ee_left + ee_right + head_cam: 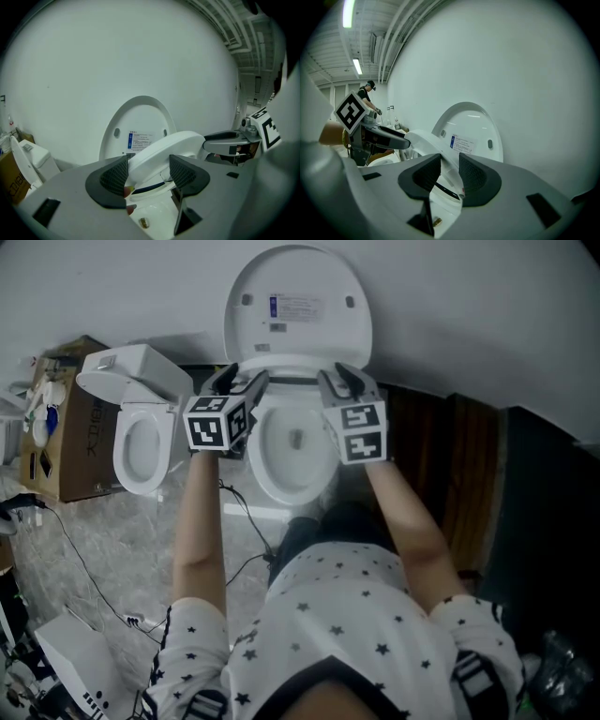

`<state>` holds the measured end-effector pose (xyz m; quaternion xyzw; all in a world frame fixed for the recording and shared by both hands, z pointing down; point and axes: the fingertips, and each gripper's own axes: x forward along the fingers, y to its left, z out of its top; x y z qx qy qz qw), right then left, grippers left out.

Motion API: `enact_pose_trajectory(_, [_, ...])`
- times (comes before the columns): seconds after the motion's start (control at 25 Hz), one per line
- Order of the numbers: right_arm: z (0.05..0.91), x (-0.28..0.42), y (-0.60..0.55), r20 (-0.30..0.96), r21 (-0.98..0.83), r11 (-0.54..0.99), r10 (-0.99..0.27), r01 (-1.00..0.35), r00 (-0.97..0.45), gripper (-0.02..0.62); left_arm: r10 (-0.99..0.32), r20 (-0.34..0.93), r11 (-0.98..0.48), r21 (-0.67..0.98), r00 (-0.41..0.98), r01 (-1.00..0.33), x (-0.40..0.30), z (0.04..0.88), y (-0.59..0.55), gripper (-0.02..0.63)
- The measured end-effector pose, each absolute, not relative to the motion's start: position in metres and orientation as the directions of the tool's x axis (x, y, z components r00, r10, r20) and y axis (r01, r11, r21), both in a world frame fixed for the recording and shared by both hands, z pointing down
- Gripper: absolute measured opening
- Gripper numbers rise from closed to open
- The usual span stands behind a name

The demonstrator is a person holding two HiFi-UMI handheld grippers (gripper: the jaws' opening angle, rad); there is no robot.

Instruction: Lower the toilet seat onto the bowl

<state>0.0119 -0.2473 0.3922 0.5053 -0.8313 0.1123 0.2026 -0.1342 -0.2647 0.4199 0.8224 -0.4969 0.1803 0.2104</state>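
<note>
Shirt: star-print shirt (347, 615) fills the bottom of our head view, and both forearms reach ahead.
Floor: a cable (246, 514) trails beside the bowl (267, 474).
Left gripper (147, 176): jaws partway apart, pads clamped on the left side of the toilet seat (164, 147).
Right gripper (450, 176): narrower gap, pads pinching the seat's right edge.
Seat: tilted and held clear above the bowl, not yet down.
Lid (298, 296): upright against the wall (469, 296).
Risk: we judge the smooth plastic could slide out of the pads and slam onto the bowl. If we lower the two hands unevenly, the hinge would twist.
Writing: the label (295, 307) under the lid has a blue strip and fine print, too small for us to read. A cardboard box (70, 446) at far left, beside a second toilet (141, 442), carries black print, also unreadable.
</note>
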Motion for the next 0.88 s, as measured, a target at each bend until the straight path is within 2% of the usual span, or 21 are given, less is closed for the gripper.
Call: enact_pose_trajectory(0.88, [0.404,0.009,-0.208,0.469,0.038,0.445,-0.799,-0.895,-0.377,0.124,-0.736,0.506,-0.434,0.157,0.450,-0.887,-0.137,0.432,-0.227,0.270])
